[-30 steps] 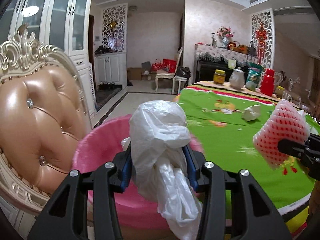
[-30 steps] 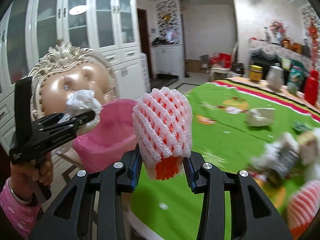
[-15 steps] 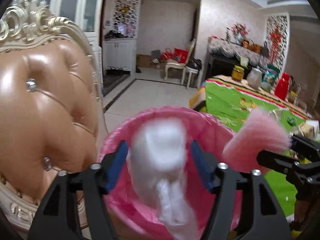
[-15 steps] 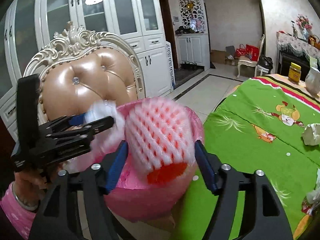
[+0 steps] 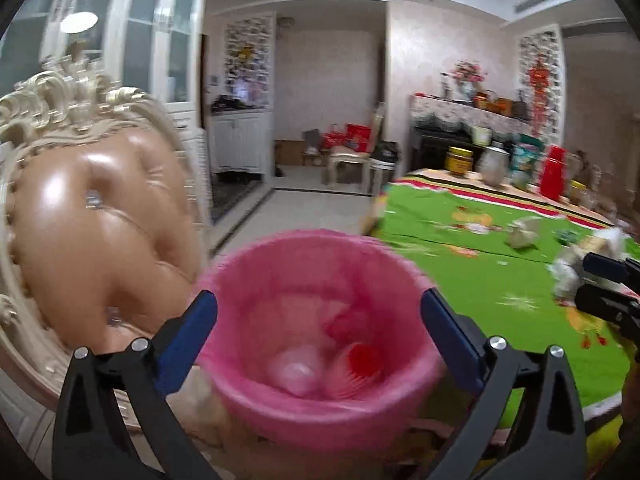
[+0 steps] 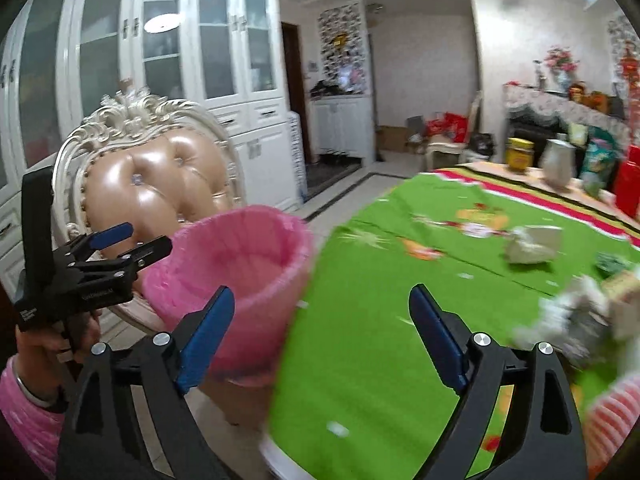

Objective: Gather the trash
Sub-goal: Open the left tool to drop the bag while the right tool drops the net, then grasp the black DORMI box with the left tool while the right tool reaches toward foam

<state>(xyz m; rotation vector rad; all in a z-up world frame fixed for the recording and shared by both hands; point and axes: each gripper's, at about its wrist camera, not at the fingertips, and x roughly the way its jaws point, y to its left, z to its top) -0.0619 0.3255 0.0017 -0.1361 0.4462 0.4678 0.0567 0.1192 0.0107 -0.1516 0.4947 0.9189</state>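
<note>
Trash [image 5: 336, 356] inside pink bin [image 5: 320, 404]

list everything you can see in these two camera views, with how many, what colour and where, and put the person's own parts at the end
bin: one, pink, beside the table edge, in front of the chair
trash in bin: blurred pink, white and red pieces at the bottom; count unclear
chair: one, tan padded back with cream carved frame, behind the bin
tablecloth: one, green with red striped border, over the table
crumpled paper: one, whitish, on the cloth
trash pile: blurred, whitish-grey, near right edge of the cloth
jar: one, yellow, far table end
jug: one, pale grey, beside the jar
cabinets: white, glass-fronted, along the wall
left claw: black with blue pads, jaws opening, nothing between them, above the bin
right claw: same colours, jaws opening, empty
hand: one, pink sleeve, holding left claw
</note>
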